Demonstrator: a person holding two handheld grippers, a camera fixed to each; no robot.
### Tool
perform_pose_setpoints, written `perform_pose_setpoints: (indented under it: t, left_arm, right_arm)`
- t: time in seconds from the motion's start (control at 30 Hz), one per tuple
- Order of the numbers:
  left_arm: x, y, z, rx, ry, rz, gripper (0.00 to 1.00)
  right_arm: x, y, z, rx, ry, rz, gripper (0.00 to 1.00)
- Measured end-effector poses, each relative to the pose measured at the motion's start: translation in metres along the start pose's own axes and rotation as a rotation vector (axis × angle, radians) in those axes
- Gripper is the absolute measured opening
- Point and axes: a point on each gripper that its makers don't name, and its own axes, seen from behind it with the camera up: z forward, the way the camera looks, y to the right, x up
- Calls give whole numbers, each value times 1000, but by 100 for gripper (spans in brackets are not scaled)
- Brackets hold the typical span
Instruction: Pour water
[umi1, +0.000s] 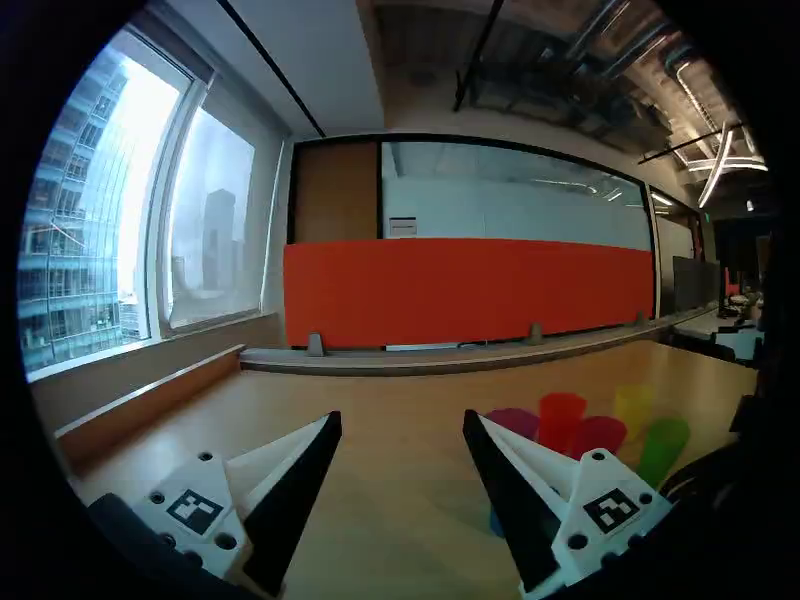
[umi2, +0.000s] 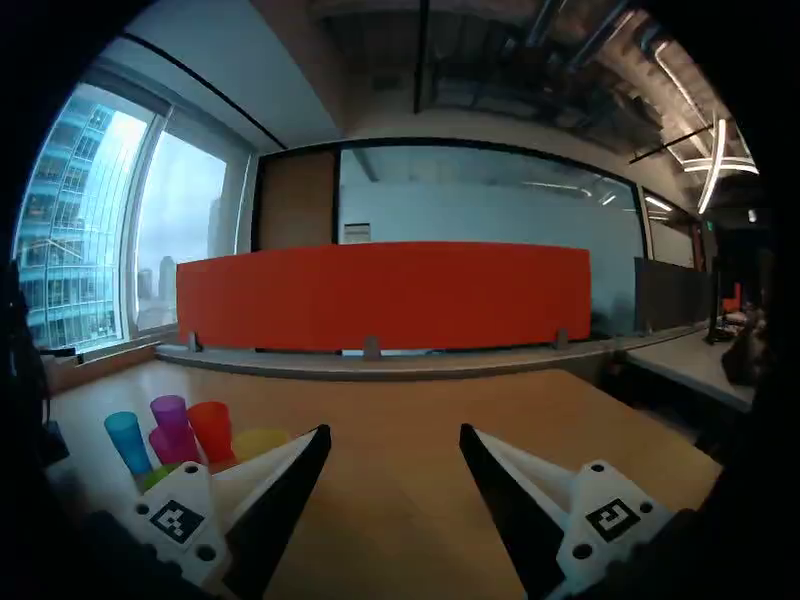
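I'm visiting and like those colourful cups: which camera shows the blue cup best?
The right gripper view: the blue cup stands in plain sight, left of the other cups. In the left gripper view, just a blue sliver of it peeks from behind a gripper finger.

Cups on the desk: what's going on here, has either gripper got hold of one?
Not yet. The left gripper and the right gripper are both open and empty, held over a wooden desk. A cluster of coloured plastic cups stands on the desk between them, to the right of the left gripper and to the left of the right one. Neither gripper touches a cup, so no pouring has started.
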Motion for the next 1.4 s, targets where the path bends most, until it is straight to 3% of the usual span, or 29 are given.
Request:
perform_pose_setpoints:
  t: [0.3,0.7,1.0,1.2,1.4]
  left_arm:
    - [27,3,5,-16,-22,6,90]
    - [97,1,7,-53,7,-19,90]
    - [134,-5,10,-62,19,25,90]
    - [133,1,15,-91,-3,20,90]
    - [136,17,16,-159,-7,17,90]
  right_arm:
    - [37,-3,4,35,-35,33,100]
    - [84,-18,6,96,-35,27,100]
    - [110,-18,7,108,-33,3,100]
    - [110,-21,8,126,-43,5,100]
    - [109,-29,9,175,-51,4,100]
